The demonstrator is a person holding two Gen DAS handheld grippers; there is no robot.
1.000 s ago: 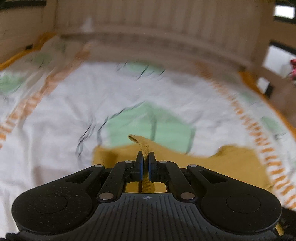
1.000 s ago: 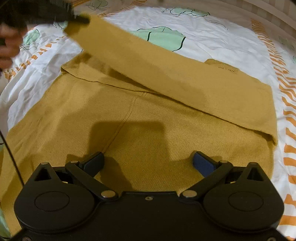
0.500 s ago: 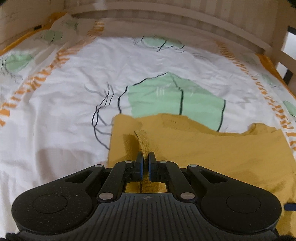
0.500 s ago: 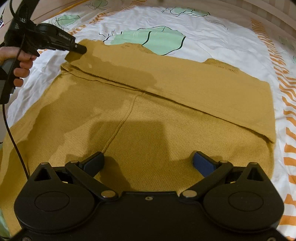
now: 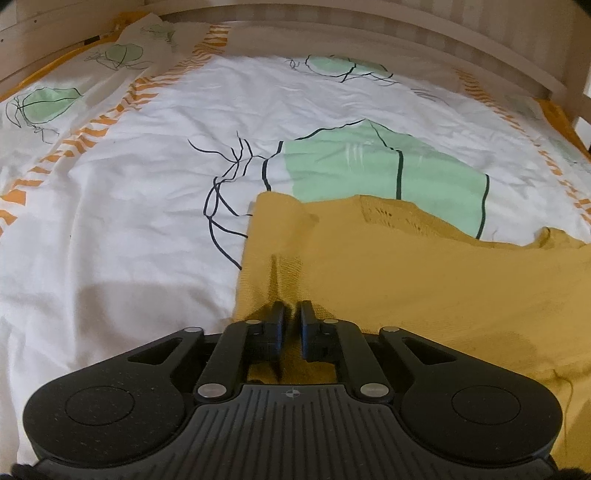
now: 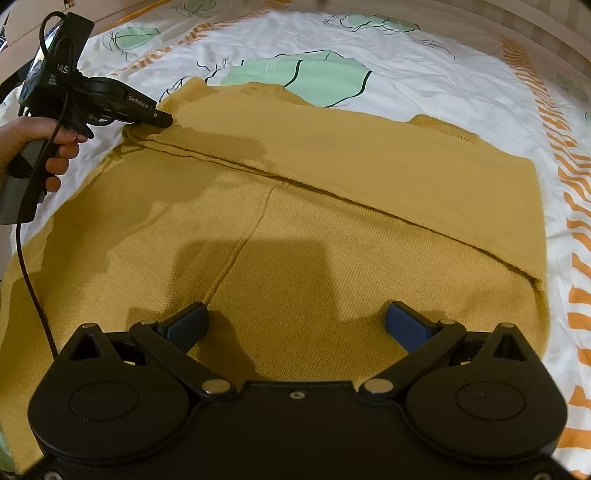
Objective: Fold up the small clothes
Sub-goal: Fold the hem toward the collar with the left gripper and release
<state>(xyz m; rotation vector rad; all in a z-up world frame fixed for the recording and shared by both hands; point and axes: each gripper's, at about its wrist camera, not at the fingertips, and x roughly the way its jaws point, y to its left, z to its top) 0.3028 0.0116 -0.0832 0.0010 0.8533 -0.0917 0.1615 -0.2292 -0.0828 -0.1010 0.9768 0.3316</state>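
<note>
Right tool [image 6: 297, 321]: black body, blue pads; jaws stand wide apart with nothing between them, poised over the near part of the garment.
Garment [image 6: 332, 266]: mustard-yellow fine knit, ribbed texture, lying flat on the bed. One raised seam runs from the near edge up toward the fold.
Fold: the far portion is laid back over the near portion; its edge forms a straight diagonal line from upper left to lower right in the right wrist view. Small openwork holes show along the far border.
Left tool [image 5: 291, 317]: black linkage arms; jaws have just been opening and now show a narrow gap. Knit lies in the gap; pads do not visibly press on it. The tip sits at the left corner of the folded layer.
Hand [image 6: 55, 147]: wraps the left tool's grey handle; a black cable hangs from it.
Bedsheet [image 5: 122, 192]: white creased cotton, printed with mint-green patches, thin black line drawings and orange striped bands.
Bed frame [image 5: 406, 22]: pale wood, slatted, along the far edge.
</note>
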